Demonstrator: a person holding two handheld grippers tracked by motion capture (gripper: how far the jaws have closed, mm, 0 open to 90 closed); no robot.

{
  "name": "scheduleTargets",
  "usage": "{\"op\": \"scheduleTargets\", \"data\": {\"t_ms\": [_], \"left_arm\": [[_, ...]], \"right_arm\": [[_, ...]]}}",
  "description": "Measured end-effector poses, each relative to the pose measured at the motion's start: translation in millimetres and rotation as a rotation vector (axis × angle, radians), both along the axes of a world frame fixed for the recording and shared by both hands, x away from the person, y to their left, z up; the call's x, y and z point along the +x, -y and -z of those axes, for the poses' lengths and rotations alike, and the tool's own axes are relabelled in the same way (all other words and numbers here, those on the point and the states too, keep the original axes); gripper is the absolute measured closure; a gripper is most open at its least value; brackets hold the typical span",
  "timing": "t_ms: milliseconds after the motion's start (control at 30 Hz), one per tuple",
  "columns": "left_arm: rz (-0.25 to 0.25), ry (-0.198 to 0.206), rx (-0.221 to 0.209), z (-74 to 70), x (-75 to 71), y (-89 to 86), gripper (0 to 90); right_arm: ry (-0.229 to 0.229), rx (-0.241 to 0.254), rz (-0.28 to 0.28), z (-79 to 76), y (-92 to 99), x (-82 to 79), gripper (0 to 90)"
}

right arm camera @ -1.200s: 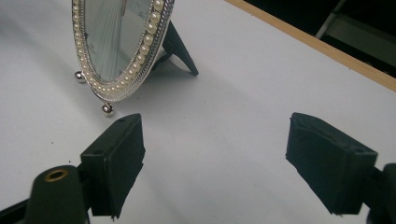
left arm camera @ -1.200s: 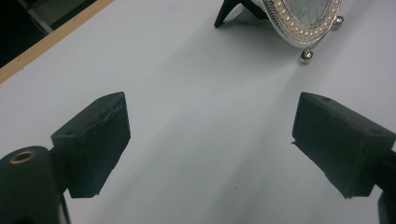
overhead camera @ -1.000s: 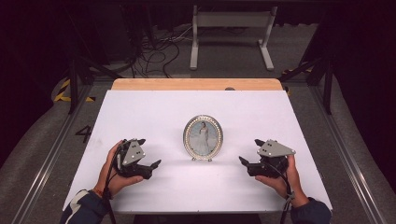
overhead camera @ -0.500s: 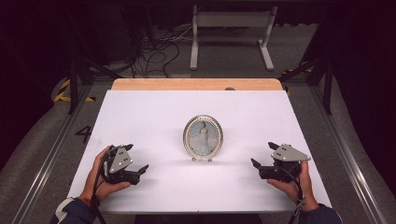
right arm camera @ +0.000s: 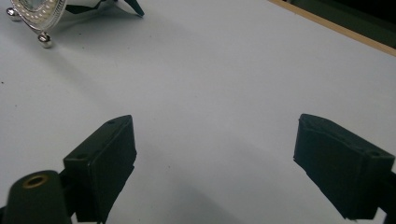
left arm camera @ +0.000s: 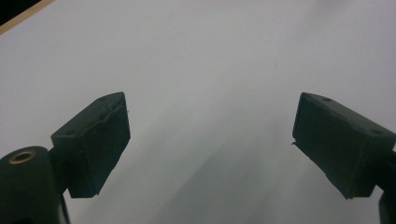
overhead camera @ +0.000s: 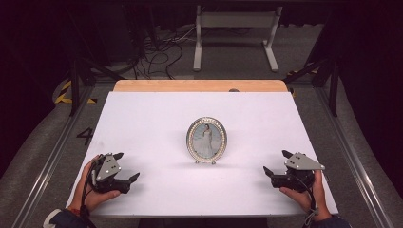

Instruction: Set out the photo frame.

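Both sets of jaws stand spread with nothing between them, the right gripper's (overhead camera: 274, 163) having just been opening, the left gripper (overhead camera: 126, 166) low at the near left. The picture frame (overhead camera: 206, 139) stands upright mid-counter (overhead camera: 152, 118), apparently set and released. The right gripper view catches its beaded foot (right arm camera: 32, 16); the high view shows its portrait.

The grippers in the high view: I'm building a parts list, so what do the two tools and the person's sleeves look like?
Both are black two-jaw tools. The left tool and the right tool each carry a grey three-cornered plate on top, with small dark dots on it. The jaws end in blocky black pads, and a brass-coloured ring sits at the base. A dark cable trails along the right wrist. The sleeves are dark with a light cuff.
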State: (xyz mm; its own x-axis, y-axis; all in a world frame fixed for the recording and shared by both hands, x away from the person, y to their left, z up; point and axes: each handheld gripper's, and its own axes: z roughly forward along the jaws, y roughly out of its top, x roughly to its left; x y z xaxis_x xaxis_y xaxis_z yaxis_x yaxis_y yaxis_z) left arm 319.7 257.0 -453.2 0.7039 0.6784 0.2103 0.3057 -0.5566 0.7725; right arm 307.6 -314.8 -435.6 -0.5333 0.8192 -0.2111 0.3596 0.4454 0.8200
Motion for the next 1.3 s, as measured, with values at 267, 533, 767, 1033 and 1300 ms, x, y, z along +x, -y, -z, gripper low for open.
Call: {"op": "scheduleTargets", "data": {"t_ms": [267, 533, 767, 1033, 1300], "left_arm": [[-0.056, -0.005, -0.05, 0.8, -6.2, -16.4, 11.6], [-0.091, -0.012, -0.068, 3.8, -10.6, -26.2, 12.2], [-0.084, -0.005, -0.039, 5.9, -11.2, -25.2, 11.4], [-0.082, -0.006, -0.044, 5.9, -9.5, -23.1, 11.2], [-0.085, -0.002, -0.042, 5.8, -10.4, -20.5, 10.8]], "right_arm": [[-0.012, 0.024, 0.015, 4.1, 6.8, -0.8, 11.5], [-0.012, 0.005, 0.021, 6.0, 3.9, 3.2, 10.8], [0.008, -0.004, 0.041, 4.9, 2.9, 1.6, 10.8], [0.007, -0.002, 0.042, 5.9, 4.0, 2.6, 10.8], [0.013, 0.001, 0.057, 5.7, 4.7, 3.2, 10.8]]}}
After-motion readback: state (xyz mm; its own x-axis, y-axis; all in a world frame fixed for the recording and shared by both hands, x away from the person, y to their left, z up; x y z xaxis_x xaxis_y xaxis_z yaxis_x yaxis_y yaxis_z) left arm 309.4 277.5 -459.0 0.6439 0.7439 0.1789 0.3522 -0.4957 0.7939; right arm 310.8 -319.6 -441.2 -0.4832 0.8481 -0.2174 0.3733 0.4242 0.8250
